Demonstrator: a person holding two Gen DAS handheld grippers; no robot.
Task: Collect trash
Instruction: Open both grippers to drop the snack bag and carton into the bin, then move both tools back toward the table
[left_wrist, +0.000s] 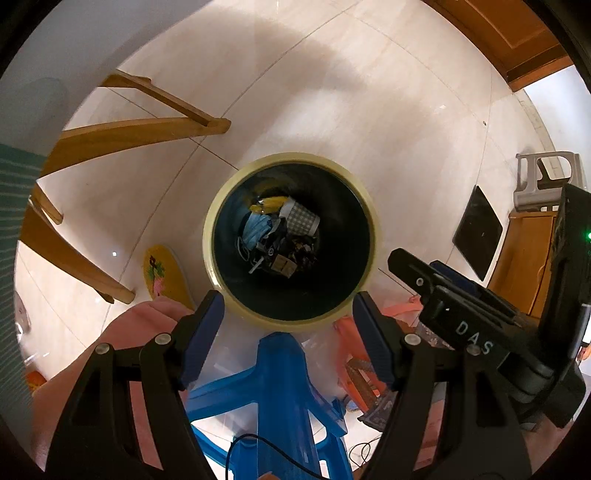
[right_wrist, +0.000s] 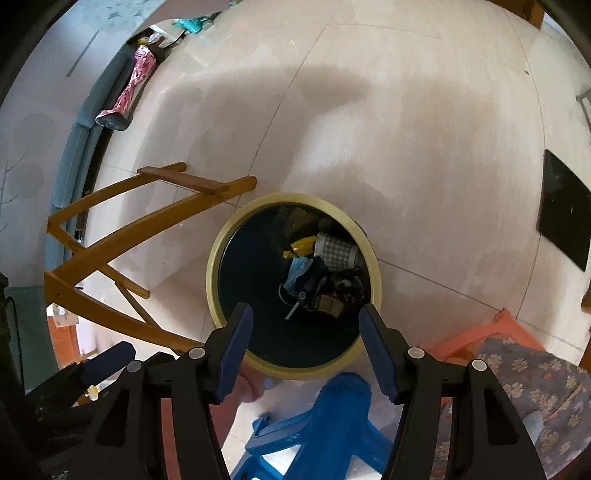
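Observation:
A round trash bin with a cream rim and dark inside stands on the pale tiled floor; it also shows in the right wrist view. Trash lies at its bottom: a checked paper cup, a blue face mask, a yellow wrapper and dark scraps. My left gripper is open and empty, held above the bin's near rim. My right gripper is open and empty above the bin too; the left wrist view shows it at the right.
A wooden rocking frame stands left of the bin. A blue plastic stool and an orange stool are close below the grippers. A black flat panel leans at the right. A yellow slipper lies by the bin.

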